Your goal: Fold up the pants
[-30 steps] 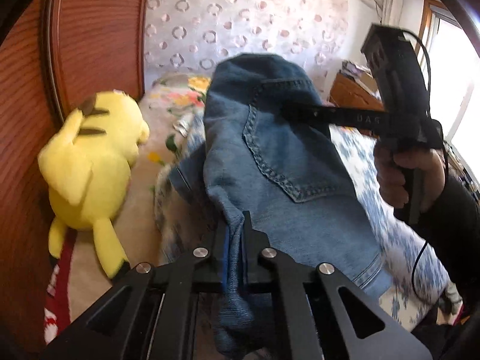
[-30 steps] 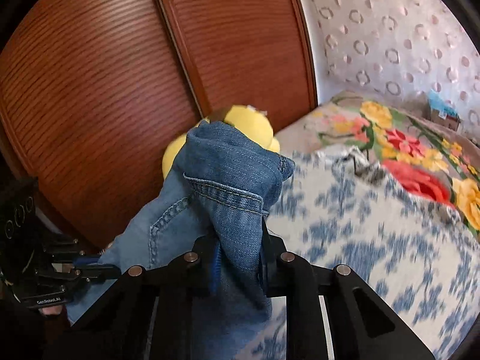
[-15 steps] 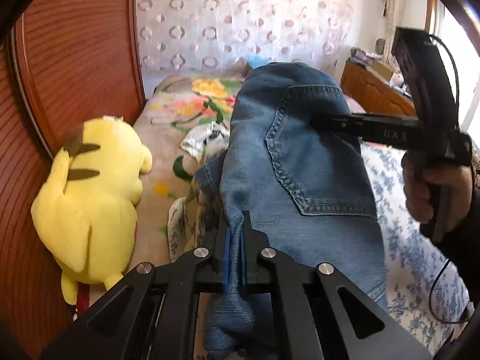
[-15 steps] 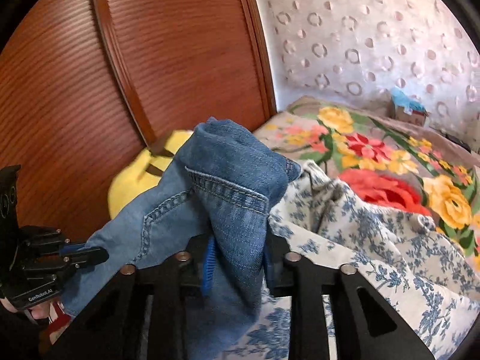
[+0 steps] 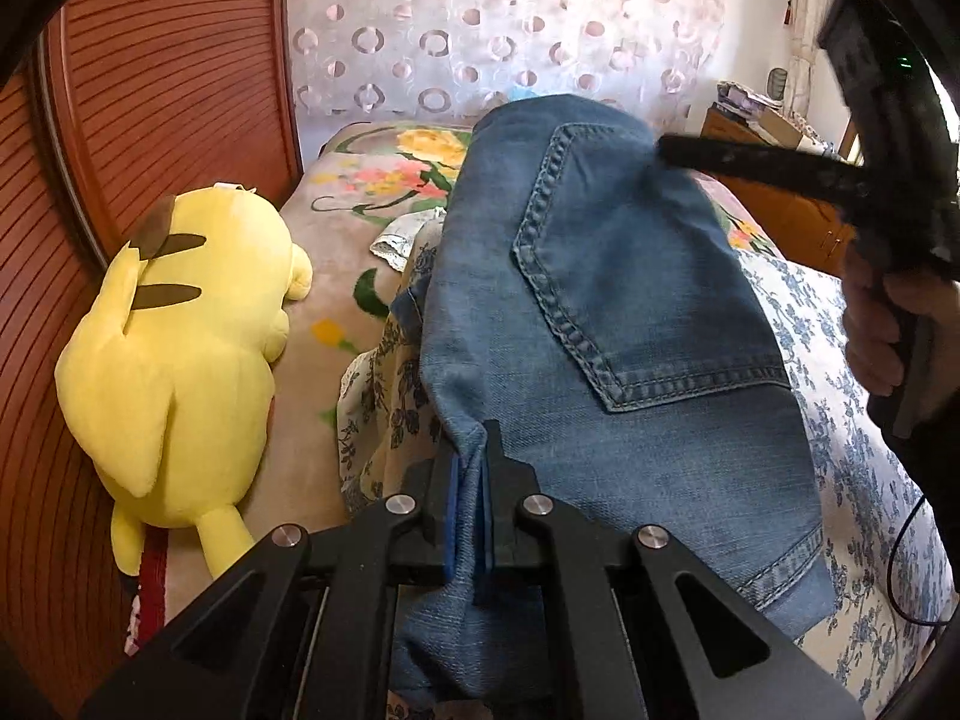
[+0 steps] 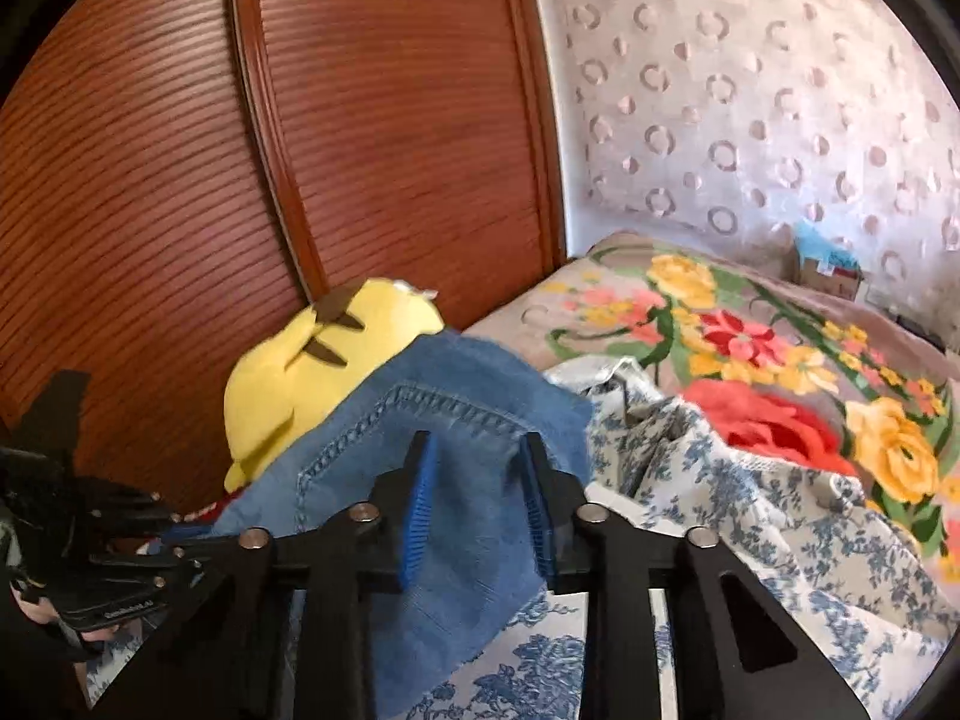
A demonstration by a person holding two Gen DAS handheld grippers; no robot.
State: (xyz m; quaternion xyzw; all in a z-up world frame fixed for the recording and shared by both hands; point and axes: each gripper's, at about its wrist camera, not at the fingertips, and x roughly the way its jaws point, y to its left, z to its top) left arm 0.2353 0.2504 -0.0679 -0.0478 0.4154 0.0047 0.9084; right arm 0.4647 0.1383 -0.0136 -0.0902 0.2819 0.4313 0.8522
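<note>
Both wrist views look down close along their claws, sharing jeans (image 5: pixel 600 300), yellow plush (image 6: pixel 312 384) and bed.

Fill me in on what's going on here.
A person with a gripper in each hand is folding a pair of blue jeans over a bed with a blue floral sheet. The left gripper is clamped shut on a bunched edge of the denim. The right gripper has denim between its pads, which stand apart and are closing. A yellow plush toy lies beside the wooden wardrobe door.
</note>
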